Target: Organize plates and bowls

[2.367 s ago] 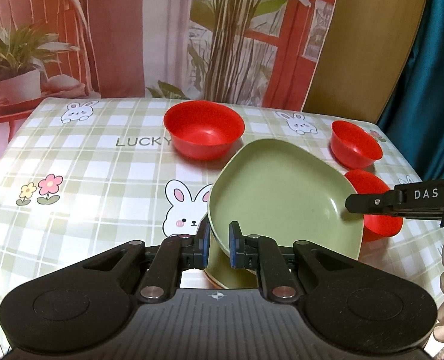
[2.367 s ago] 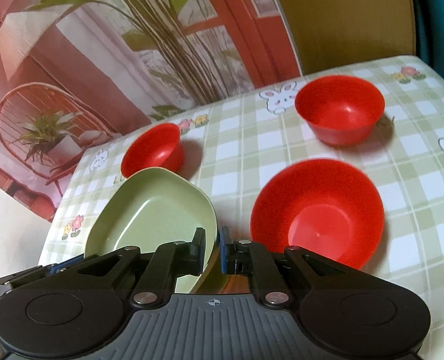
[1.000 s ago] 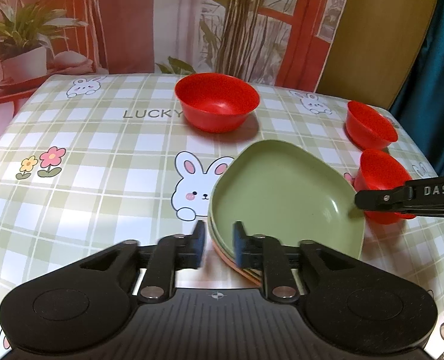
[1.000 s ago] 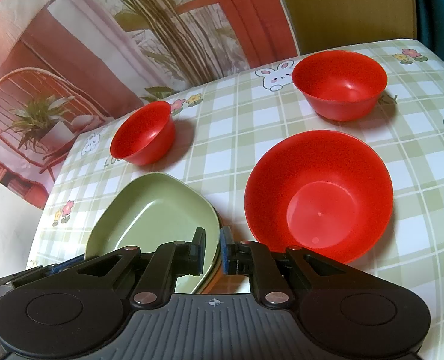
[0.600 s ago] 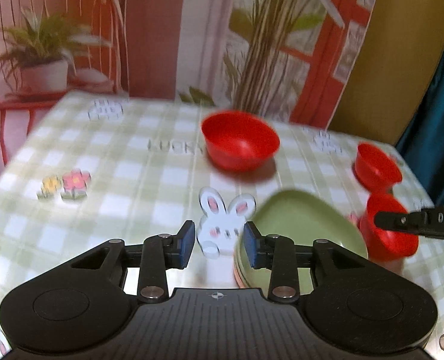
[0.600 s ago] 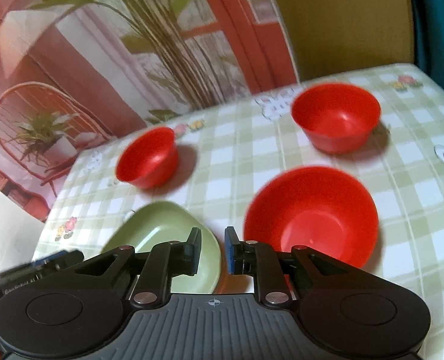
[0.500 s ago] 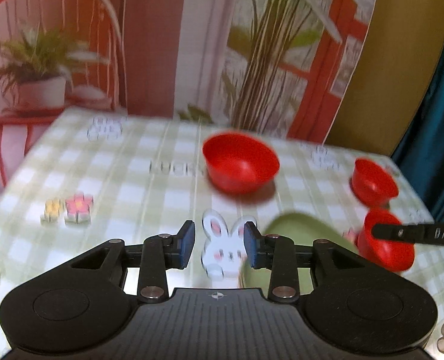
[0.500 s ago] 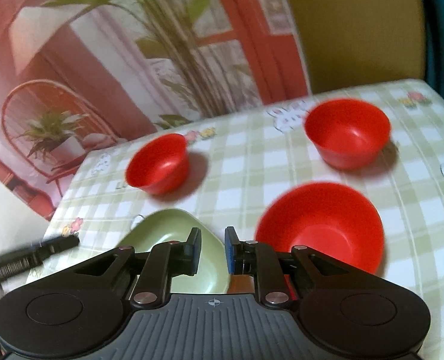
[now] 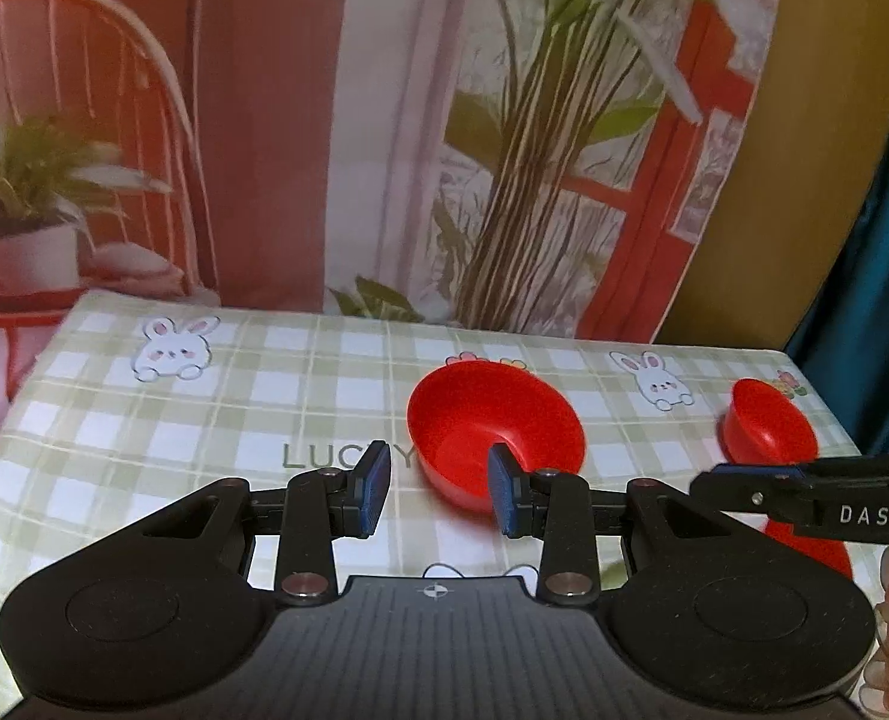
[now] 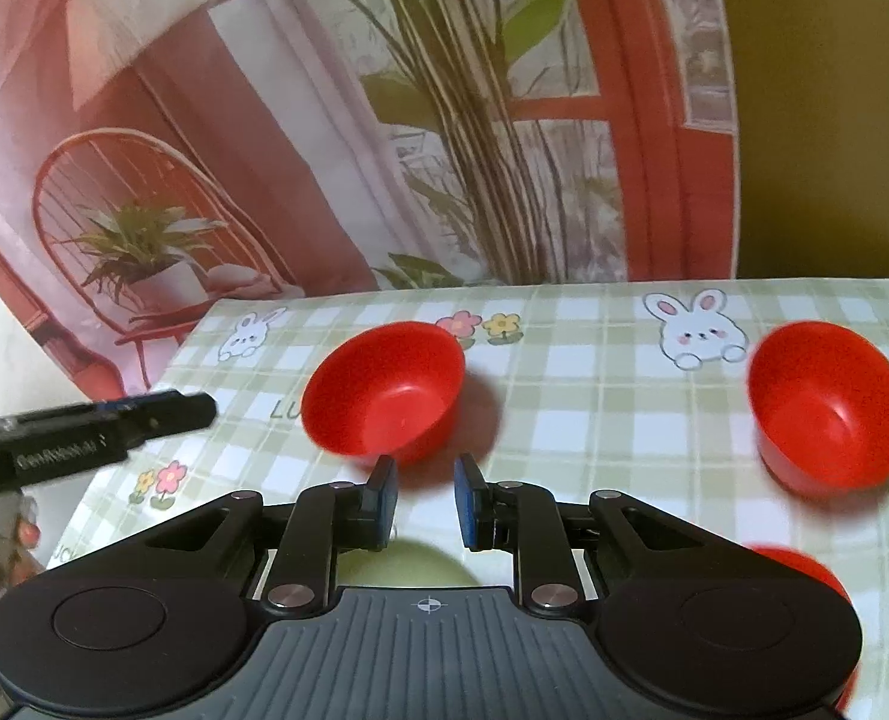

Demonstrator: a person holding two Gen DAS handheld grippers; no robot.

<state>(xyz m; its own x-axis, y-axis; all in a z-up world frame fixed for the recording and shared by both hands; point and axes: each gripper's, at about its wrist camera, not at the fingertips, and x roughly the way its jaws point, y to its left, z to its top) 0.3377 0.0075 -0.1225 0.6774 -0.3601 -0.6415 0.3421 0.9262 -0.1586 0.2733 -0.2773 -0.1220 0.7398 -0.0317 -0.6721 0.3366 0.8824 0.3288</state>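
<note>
Red bowls stand apart on the checked tablecloth (image 9: 216, 420): a large bowl (image 9: 495, 441) mid-table, a small bowl (image 9: 768, 429) far right, a third bowl (image 10: 804, 570) near the right gripper (image 10: 425, 501). Green plate (image 10: 402, 567) lies just below that gripper. Left gripper (image 9: 438, 495): jaws spread, empty. Right gripper: jaws spread, empty.
</note>
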